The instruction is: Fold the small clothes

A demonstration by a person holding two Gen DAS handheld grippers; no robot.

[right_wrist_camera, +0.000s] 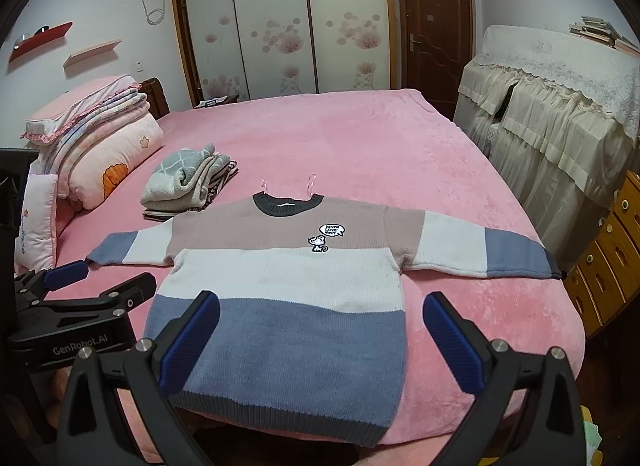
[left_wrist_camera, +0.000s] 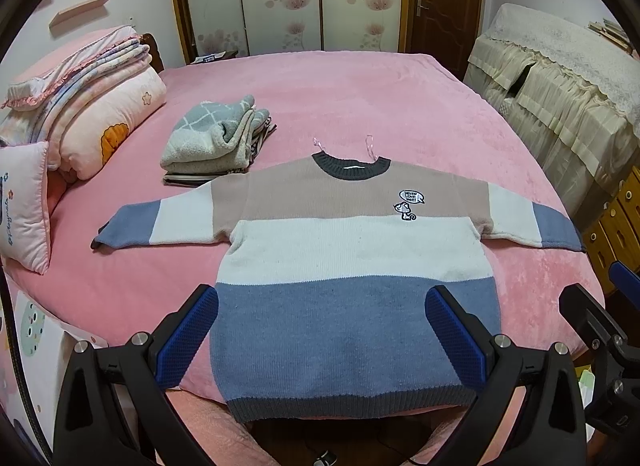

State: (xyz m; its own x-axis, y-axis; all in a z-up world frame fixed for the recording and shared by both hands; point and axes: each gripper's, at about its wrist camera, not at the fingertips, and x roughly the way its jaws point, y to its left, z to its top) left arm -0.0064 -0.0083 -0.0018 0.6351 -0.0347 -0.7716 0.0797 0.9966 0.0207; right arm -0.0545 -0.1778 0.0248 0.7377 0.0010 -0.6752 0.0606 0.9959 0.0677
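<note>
A small striped sweater [left_wrist_camera: 348, 250], beige, white and blue with a dark collar and hem, lies flat and face up on the pink bed [left_wrist_camera: 360, 97], sleeves spread to both sides. It also shows in the right wrist view [right_wrist_camera: 288, 286]. My left gripper [left_wrist_camera: 322, 302] is open and empty, held above the sweater's blue lower band near the bed's front edge. My right gripper [right_wrist_camera: 320, 308] is open and empty, above the sweater's lower right part. The right gripper's fingers [left_wrist_camera: 624, 278] show at the right edge of the left wrist view; the left gripper [right_wrist_camera: 100, 278] shows at the left of the right wrist view.
A pile of folded clothes [left_wrist_camera: 216, 141] sits on the bed behind the sweater's left sleeve. Folded quilts and pillows [left_wrist_camera: 88, 113] lie at the bed's left. A lace-covered cabinet [left_wrist_camera: 560, 93] and wooden drawers [right_wrist_camera: 612, 262] stand to the right.
</note>
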